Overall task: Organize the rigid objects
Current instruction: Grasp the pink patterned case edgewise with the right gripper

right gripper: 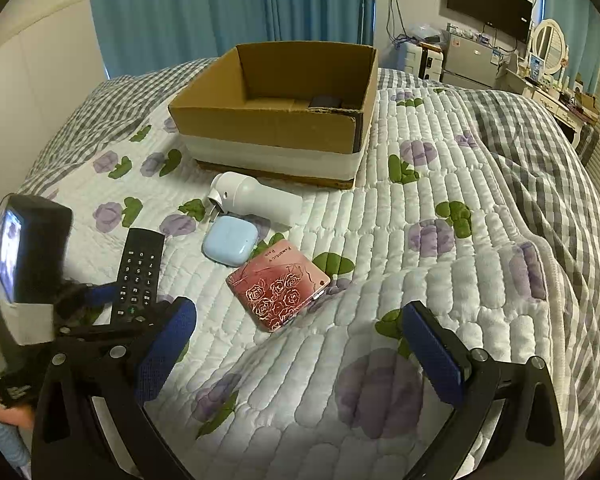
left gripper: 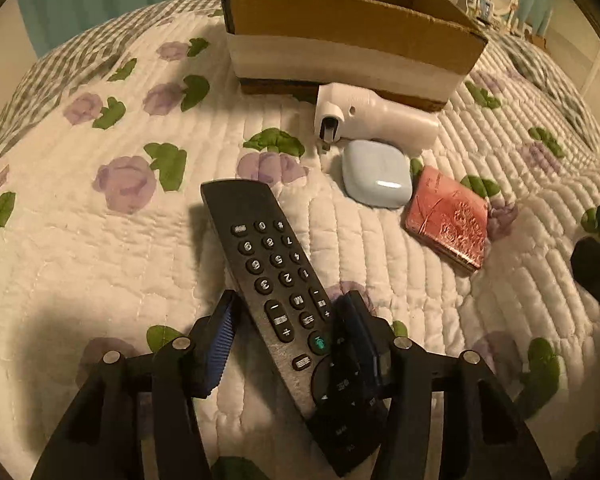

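Left wrist view: left hand-held gripper point(left gripper: 288, 332) clamps the black remote point(left gripper: 276, 280) above the quilted bed point(left gripper: 100, 240), box point(left gripper: 340, 32) beyond. Right wrist view: right hand-held gripper point(right gripper: 300, 344) gapes wide over the bed, near the pink case point(right gripper: 278, 290).

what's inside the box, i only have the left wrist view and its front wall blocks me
Observer: The right wrist view looks down into the cardboard box. One dark object lies on its floor by the far right corner.
Operator: ok is the right gripper carrying anything
Observer: No. The right gripper is open wide over the quilt, with nothing between its fingers.
Operator: what's closest in front of it
Observer: The pink case lies flat on the quilt just ahead, nearer the gripper's left finger than its right one.
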The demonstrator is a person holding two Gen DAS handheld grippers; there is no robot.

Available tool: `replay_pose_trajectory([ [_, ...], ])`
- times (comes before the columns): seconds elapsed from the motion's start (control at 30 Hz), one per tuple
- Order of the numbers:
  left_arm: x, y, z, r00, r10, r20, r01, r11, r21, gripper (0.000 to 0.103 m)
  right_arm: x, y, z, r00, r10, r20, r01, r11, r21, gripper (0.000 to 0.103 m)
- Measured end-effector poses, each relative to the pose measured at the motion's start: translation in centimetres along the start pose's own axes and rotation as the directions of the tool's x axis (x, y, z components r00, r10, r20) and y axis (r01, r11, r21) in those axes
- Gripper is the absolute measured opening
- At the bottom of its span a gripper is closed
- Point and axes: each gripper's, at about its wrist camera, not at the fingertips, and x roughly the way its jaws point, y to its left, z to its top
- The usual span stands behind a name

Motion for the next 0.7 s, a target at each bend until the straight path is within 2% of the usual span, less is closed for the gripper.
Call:
replay_pose_trajectory([
  [0.03, -0.2, 0.0, 0.1, 1.0, -0.006, 0.005, 0.006, 1.0, 0.007, 0.045, 0.0, 0.0, 0.0, 1.0, 0.002, -0.002, -0.002, 1.0, 0.001, 0.103],
  [0.07, -0.7, 0.1, 0.2, 1.0, -0.01, 0.018, 0.009, 1.0, 0.01, 0.035, 0.0, 0.0, 0.0, 1.0, 0.002, -0.005, -0.002, 1.0, 0.001, 0.103],
  [0.1, -1.1, 0.2, 0.4, 0.999, -0.016, 0.033, 0.016, 1.0, 0.012, 0.03, 0.1, 0.0, 0.0, 1.0, 0.0, -0.01, 0.0, 1.0, 0.002, 0.103],
  [0.13, -1.5, 0.3, 0.5, 0.999, -0.025, 0.043, 0.024, 1.0, 0.015, 0.03, 0.2, 0.0, 0.0, 1.0, -0.001, -0.015, 0.002, 1.0, 0.002, 0.103],
  [0.2, -2.3, 0.6, 0.9, 0.997, -0.031, 0.067, 0.029, 0.999, 0.024, 0.021, 0.3, 0.1, 0.2, 1.0, 0.003, -0.026, -0.003, 1.0, -0.005, 0.103],
  [0.3, -3.2, 1.3, 1.7, 0.995, -0.028, 0.1, 0.024, 0.999, 0.033, 0.02, 0.7, 0.6, 0.7, 0.998, 0.008, -0.062, -0.011, 0.999, -0.04, 0.103],
  [0.43, -3.7, 2.0, 2.6, 0.992, -0.027, 0.122, 0.024, 0.999, 0.026, 0.02, 2.2, 2.5, 1.8, 0.991, -0.071, -0.116, 0.049, 0.983, -0.176, 0.102],
  [0.5, -3.9, 2.3, 3.0, 0.991, -0.036, 0.131, 0.033, 0.999, 0.021, 0.02, 3.9, 3.9, 2.4, 0.984, -0.092, -0.152, 0.05, 0.964, -0.261, 0.095],
  [0.57, -4.2, 2.6, 3.4, 0.989, -0.042, 0.142, 0.04, 0.999, 0.019, 0.02, 5.7, 4.7, 2.5, 0.974, -0.115, -0.193, 0.049, 0.946, -0.32, 0.081],
  [0.67, -4.2, 3.0, 3.8, 0.988, -0.04, 0.151, 0.038, 0.999, 0.016, 0.02, 9.1, 5.7, 1.9, 0.946, -0.164, -0.281, 0.046, 0.922, -0.384, 0.067],
  [0.7, -4.2, 3.2, 3.9, 0.988, -0.041, 0.15, 0.04, 0.999, 0.014, 0.02, 10.2, 5.8, 1.5, 0.932, -0.185, -0.312, 0.05, 0.917, -0.396, 0.065],
])
